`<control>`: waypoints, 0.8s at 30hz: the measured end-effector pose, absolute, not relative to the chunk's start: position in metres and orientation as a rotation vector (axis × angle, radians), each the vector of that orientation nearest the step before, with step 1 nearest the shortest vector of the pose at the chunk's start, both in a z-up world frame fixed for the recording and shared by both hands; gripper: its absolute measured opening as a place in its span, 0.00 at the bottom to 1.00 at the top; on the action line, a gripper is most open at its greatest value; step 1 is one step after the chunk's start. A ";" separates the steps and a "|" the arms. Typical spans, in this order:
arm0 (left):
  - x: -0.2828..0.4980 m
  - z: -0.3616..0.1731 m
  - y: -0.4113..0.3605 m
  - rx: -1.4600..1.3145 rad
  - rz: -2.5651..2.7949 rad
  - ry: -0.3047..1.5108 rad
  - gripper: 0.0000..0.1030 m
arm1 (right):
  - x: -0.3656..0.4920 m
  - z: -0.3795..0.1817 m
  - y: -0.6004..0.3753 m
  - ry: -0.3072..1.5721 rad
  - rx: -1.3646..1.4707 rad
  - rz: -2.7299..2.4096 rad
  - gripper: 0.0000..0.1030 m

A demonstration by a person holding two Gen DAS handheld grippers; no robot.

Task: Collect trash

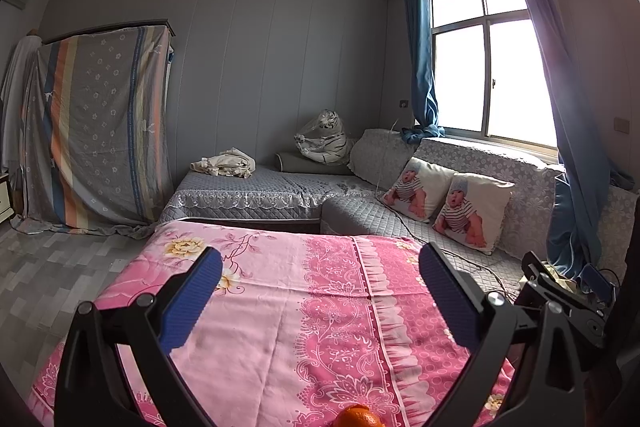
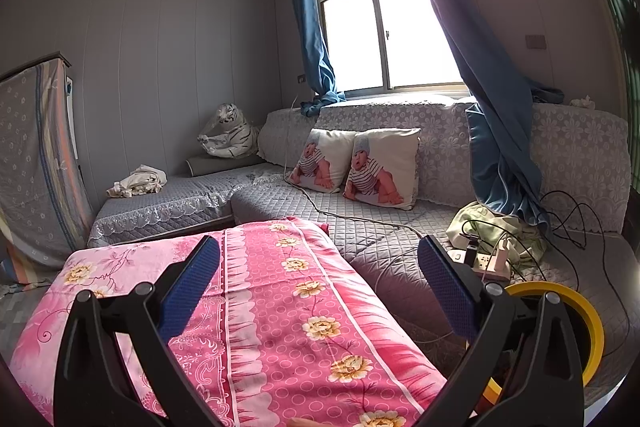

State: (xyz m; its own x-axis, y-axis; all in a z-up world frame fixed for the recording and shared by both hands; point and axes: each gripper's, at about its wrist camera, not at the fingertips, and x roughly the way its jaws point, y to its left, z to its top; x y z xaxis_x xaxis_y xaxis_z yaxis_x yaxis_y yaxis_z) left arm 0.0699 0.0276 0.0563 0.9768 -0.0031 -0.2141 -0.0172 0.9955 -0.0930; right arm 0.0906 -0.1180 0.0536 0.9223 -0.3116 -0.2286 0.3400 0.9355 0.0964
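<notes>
The left claw [image 1: 320,285] is spread wide with nothing between its blue-padded fingers [image 1: 190,301], raised above a table draped in a pink floral cloth [image 1: 280,307] that fills the lower half of the left wrist view. At the bottom centre edge of that frame an orange [image 1: 357,417] rests on the cloth, only its top visible, below the gap between the fingers. At the lower right of the same view the dark body of the right claw shows partly.

The right claw [image 2: 319,277] is likewise wide open and holds nothing, raised above the cloth's darker pink band. Behind its right finger, at the lower right of the right wrist view, sits a yellow-rimmed bin [image 2: 576,323], mostly hidden; what is inside cannot be made out. Just beyond it, on the grey quilted sofa [image 2: 360,227], lies a white power strip [image 2: 486,263] with black cables trailing off, beside a crumpled pale green cloth [image 2: 484,221].

Two baby-print cushions [image 2: 356,165] lean against the sofa back under the window [image 2: 384,23], and a plush white tiger [image 2: 230,137] sits in the far corner.
</notes>
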 end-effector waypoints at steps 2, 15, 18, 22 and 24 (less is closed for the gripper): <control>0.070 0.056 0.028 -0.095 0.006 0.217 0.92 | 0.091 0.054 -0.118 0.212 0.135 -0.337 0.92; 0.073 0.056 0.029 -0.099 0.007 0.224 0.92 | 0.092 0.052 -0.120 0.222 0.139 -0.336 0.92; 0.074 0.055 0.030 -0.101 0.005 0.227 0.92 | 0.092 0.053 -0.120 0.221 0.139 -0.336 0.92; 0.075 0.054 0.030 -0.102 0.006 0.228 0.92 | 0.092 0.052 -0.121 0.222 0.139 -0.335 0.92; 0.075 0.053 0.030 -0.099 0.004 0.228 0.92 | 0.092 0.052 -0.121 0.222 0.139 -0.335 0.92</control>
State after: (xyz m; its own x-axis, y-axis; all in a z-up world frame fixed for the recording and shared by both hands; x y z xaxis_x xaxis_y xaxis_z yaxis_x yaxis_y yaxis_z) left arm 0.0750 0.0297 0.0535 0.9741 -0.0072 -0.2260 -0.0153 0.9951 -0.0977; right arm 0.0919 -0.1209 0.0520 0.9206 -0.3096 -0.2379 0.3400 0.9353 0.0985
